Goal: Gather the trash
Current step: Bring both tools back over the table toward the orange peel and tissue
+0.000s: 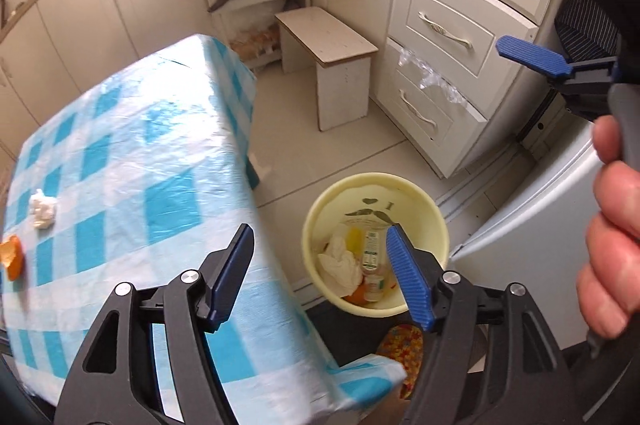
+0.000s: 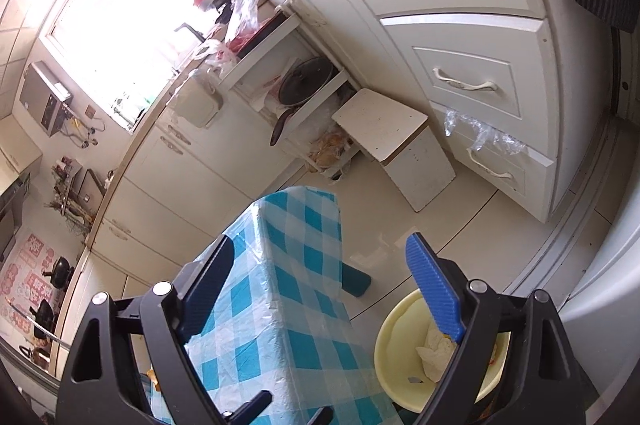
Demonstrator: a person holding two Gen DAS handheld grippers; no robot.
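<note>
Both tools, left (image 1: 320, 273) and right (image 2: 320, 289), spread empty over checked table (image 1: 132, 153); bin (image 1: 320, 209) on floor (image 1: 288, 129).

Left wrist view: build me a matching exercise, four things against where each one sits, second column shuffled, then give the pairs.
Things:
1. crumpled tissue
2. orange peel
3. plastic bottle
4. left gripper

Places:
A. inside the yellow bin, beside white paper
B. open and empty, between the table's edge and the bin
C. on the checked tablecloth, far left edge of the view
D. on the checked tablecloth, just beyond the peel

Pairs: 1-D, 2-C, 3-A, 4-B
</note>
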